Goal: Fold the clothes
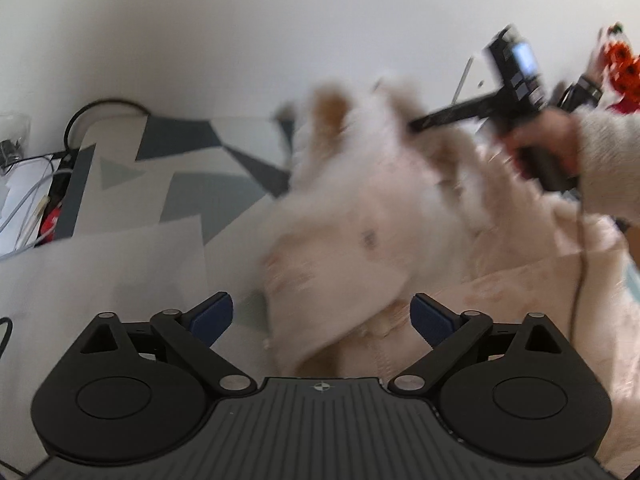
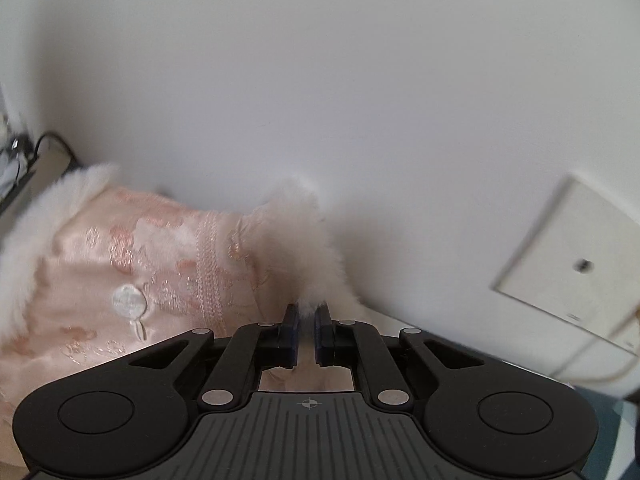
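A pale pink brocade garment (image 2: pixel 132 264) with white fur trim lies bunched on the patterned surface. In the right wrist view my right gripper (image 2: pixel 307 322) is shut on the garment's white fur edge (image 2: pixel 304 240), which rises from between the blue pads. In the left wrist view the same garment (image 1: pixel 360 220) is blurred, part of it lifted. My left gripper (image 1: pixel 322 316) stands open low over its near edge, with fabric between the wide-set fingers but no pad pressing it. The right gripper's body (image 1: pixel 516 92) and the hand holding it show at upper right.
A grey, white and dark geometric-patterned cover (image 1: pixel 180 184) spreads to the left. Cables and small items (image 1: pixel 32 196) sit at the far left edge. A white wall lies behind, with a square white plate (image 2: pixel 572 256) on it. Orange objects (image 1: pixel 620 60) sit far right.
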`<state>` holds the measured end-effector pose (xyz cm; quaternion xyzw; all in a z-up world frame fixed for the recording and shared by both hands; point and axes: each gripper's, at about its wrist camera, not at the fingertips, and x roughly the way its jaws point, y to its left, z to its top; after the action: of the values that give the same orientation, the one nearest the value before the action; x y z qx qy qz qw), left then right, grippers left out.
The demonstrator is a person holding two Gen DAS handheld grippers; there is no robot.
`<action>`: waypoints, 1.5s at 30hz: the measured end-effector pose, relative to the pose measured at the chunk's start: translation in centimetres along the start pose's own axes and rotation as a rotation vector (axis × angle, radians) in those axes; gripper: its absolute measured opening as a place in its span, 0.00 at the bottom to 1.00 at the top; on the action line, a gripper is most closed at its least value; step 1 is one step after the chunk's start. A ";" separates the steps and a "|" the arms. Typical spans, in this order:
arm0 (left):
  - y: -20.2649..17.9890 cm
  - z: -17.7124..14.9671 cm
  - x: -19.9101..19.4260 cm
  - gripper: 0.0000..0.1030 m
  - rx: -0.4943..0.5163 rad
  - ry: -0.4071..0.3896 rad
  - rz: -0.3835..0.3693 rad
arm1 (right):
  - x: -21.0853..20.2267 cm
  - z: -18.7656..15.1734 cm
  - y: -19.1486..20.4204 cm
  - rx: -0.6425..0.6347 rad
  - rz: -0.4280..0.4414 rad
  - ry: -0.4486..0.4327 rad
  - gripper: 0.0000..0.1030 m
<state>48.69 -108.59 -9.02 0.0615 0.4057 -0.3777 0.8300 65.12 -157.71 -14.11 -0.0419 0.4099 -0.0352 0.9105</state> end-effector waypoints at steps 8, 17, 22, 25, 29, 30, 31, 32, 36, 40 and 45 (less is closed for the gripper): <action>1.6 1.7 0.0 0.97 -0.106 -0.065 -0.006 | -1.3 -1.0 2.1 -0.033 -0.011 -0.033 0.42; 0.0 -1.0 -1.2 0.97 -0.068 0.038 -0.121 | -9.0 -5.5 0.5 0.136 0.201 -0.015 0.45; -0.4 -3.1 -1.9 0.96 -0.104 0.094 -0.174 | -8.1 -8.0 3.1 0.136 0.182 0.093 0.49; -0.8 -3.5 -1.3 0.96 -0.109 0.129 -0.185 | -7.0 -8.7 3.2 0.148 0.138 0.134 0.54; -0.3 -4.2 0.1 0.96 -0.196 0.142 -0.232 | -6.6 -9.2 3.0 0.145 0.101 0.147 0.44; -0.1 -4.3 0.4 0.96 -0.224 0.143 -0.246 | -6.6 -9.1 2.7 0.150 0.103 0.142 0.37; 0.1 -4.5 0.8 0.96 -0.251 0.144 -0.259 | -6.6 -9.0 2.3 0.162 0.113 0.139 0.35; 0.3 -4.6 1.2 0.96 -0.279 0.144 -0.276 | -6.7 -9.0 1.8 0.177 0.126 0.136 0.25; 0.8 -4.9 2.3 0.94 -0.381 0.123 -0.355 | -8.2 -9.4 -0.6 0.264 0.119 0.079 0.00; 1.0 -5.3 3.1 0.75 -0.452 0.121 -0.401 | -10.7 -9.7 -3.5 0.386 0.114 0.003 0.00; -0.4 -5.2 3.1 0.56 -0.395 0.151 -0.401 | -10.9 -9.3 -3.1 0.373 0.132 0.034 0.37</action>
<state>46.33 -108.54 -14.59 -0.1548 0.5360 -0.4421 0.7023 50.82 -160.15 -11.85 0.1551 0.4133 -0.0517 0.8958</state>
